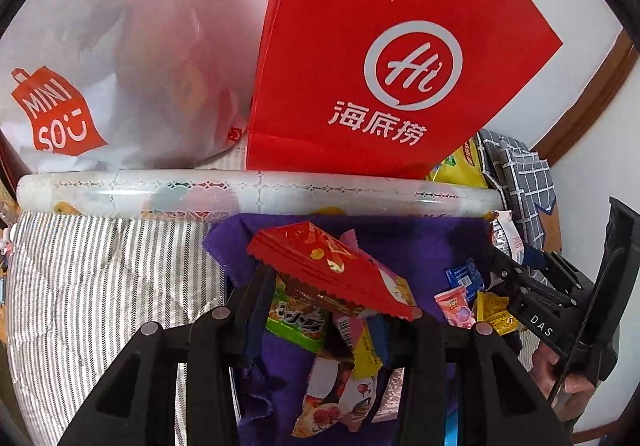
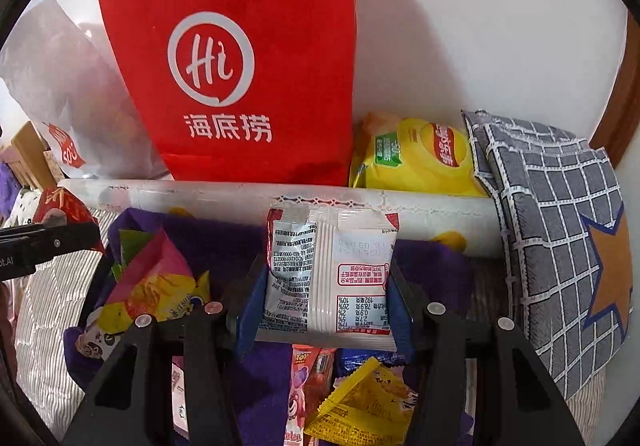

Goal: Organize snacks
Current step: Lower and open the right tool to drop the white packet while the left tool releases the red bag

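Early stage: red packet (image 1: 332, 270) is being clamped by left gripper (image 1: 336, 310), white sachet (image 2: 330, 278) by right gripper (image 2: 326, 306); most snacks (image 2: 160, 278) are lying unsorted on purple cloth (image 2: 432, 262).

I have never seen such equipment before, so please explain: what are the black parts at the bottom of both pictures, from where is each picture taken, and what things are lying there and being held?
The black parts are two-finger grippers that a person holds, one in each hand. Each carries a camera looking forward along its fingers, so each picture is one gripper's own view.

In the left view, the left gripper is shut on a red packet. In the right view, the right gripper is shut on a white sachet, printed back facing the camera.

Below them, small snacks lie on a purple cloth. Behind it lies a long patterned roll, then a red paper bag, a white Miniso bag, a yellow chips bag and a grey checked cloth.
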Demonstrator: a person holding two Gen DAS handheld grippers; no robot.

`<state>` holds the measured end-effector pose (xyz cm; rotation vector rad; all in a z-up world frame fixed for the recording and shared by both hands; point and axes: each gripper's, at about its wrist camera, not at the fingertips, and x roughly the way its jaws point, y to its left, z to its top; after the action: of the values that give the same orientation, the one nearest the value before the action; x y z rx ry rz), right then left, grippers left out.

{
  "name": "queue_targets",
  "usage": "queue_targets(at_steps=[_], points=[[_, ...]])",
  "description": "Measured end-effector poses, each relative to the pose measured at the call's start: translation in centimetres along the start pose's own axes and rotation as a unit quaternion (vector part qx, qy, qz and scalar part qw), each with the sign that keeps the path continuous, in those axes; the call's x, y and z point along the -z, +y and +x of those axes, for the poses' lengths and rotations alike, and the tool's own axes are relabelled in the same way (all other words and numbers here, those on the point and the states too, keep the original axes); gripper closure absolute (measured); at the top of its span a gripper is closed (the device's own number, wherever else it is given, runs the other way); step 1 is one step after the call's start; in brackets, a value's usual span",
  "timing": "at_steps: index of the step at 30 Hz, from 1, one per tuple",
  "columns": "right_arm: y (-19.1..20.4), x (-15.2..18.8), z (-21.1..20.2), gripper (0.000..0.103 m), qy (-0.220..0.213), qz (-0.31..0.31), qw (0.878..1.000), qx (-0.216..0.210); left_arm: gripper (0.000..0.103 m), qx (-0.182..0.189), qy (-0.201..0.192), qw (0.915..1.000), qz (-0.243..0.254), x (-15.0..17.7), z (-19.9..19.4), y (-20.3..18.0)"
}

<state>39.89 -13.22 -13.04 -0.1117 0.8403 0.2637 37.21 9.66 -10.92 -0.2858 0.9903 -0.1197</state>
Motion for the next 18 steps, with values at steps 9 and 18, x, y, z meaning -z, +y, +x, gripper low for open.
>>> queue_targets(at_steps=[9,18], points=[[-0.1,0.6,1.5,0.049,0.039,-0.009,0.999,-0.002,0.062,0.002,0.003,1.0,-0.003,-0.1,0.1,0.1],[1.0,1.1,3.1,0.049,0.07,-0.028,0.997,-0.013,0.062,0.016,0.018,0.9997,-0.001,0.0,0.8,0.1]])
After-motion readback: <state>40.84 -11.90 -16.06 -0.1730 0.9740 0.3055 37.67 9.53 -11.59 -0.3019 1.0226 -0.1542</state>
